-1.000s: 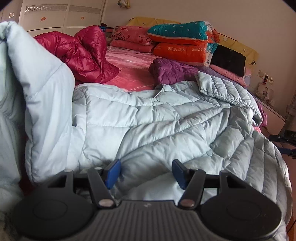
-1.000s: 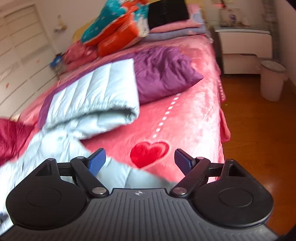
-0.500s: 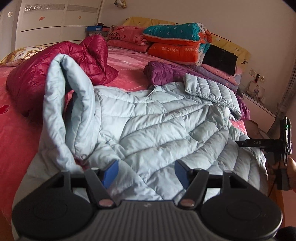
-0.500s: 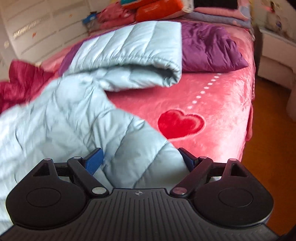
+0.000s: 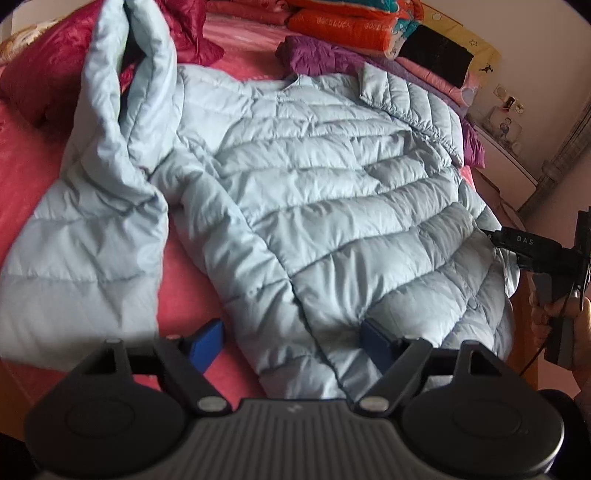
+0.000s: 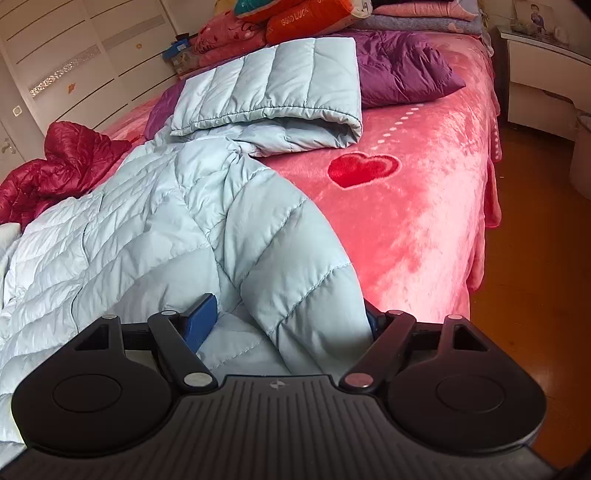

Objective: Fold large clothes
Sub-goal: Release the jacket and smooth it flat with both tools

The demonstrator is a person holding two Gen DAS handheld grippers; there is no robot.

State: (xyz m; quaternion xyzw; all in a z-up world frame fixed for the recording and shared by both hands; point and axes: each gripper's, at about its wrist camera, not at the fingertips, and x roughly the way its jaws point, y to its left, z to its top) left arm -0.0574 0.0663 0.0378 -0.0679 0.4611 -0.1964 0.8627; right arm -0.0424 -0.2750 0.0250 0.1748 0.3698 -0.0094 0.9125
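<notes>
Left gripper [image 5: 291, 341] is angling down over the pale blue down jacket [image 5: 325, 192] lying on the pink bed [image 6: 424, 221], jaws opening, gripping nothing | right gripper [image 6: 284, 319] is closing around the sleeve [image 6: 295, 273], not yet pinching | left view alone is showing a hand [image 5: 569, 325].

The quilted jacket [image 5: 325, 192] is pale blue; the blanket [image 6: 424, 206] is pink with a red heart [image 6: 364, 169]; another jacket [image 6: 402, 70] is purple.

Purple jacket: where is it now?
Far end of the bed, behind the blue jacket's hood; purple jacket sits upper centre in the right wrist view, before the pillows.
</notes>
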